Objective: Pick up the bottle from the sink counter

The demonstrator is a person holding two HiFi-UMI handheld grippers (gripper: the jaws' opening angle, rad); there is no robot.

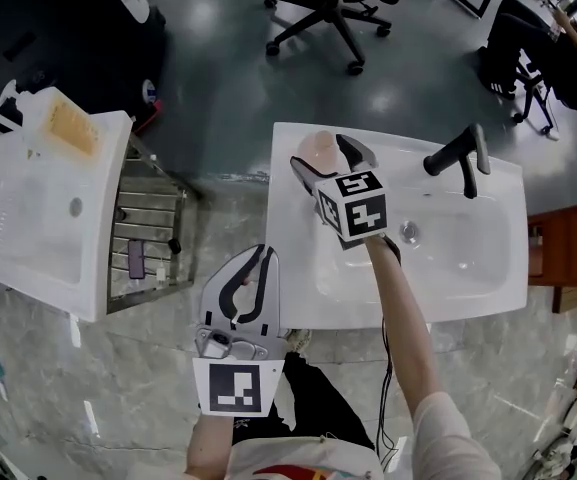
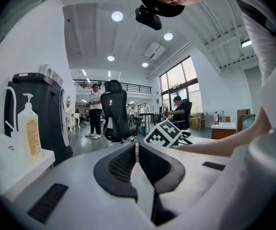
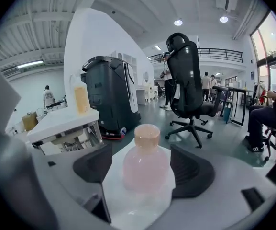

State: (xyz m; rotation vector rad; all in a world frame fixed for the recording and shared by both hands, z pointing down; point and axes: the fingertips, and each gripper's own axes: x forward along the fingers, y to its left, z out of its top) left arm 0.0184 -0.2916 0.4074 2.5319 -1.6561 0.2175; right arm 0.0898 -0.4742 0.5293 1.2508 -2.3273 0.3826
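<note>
The right tongs [image 1: 320, 154] stand spread either side of the pink bottle [image 3: 146, 169] on the desk's [image 1: 290, 303] far left corner, pads clear, so centre its belly, squeeze evenly, then lift straight up; the left tongs [image 2: 137, 150] are pressed together, empty.

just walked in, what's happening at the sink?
A person is working two handheld tools. The right tool is open, with the pink bottle between its jaws, not yet gripped. The bottle stands upright at a corner of the sink counter. The left tool is shut and empty, held back from the counter.
</note>
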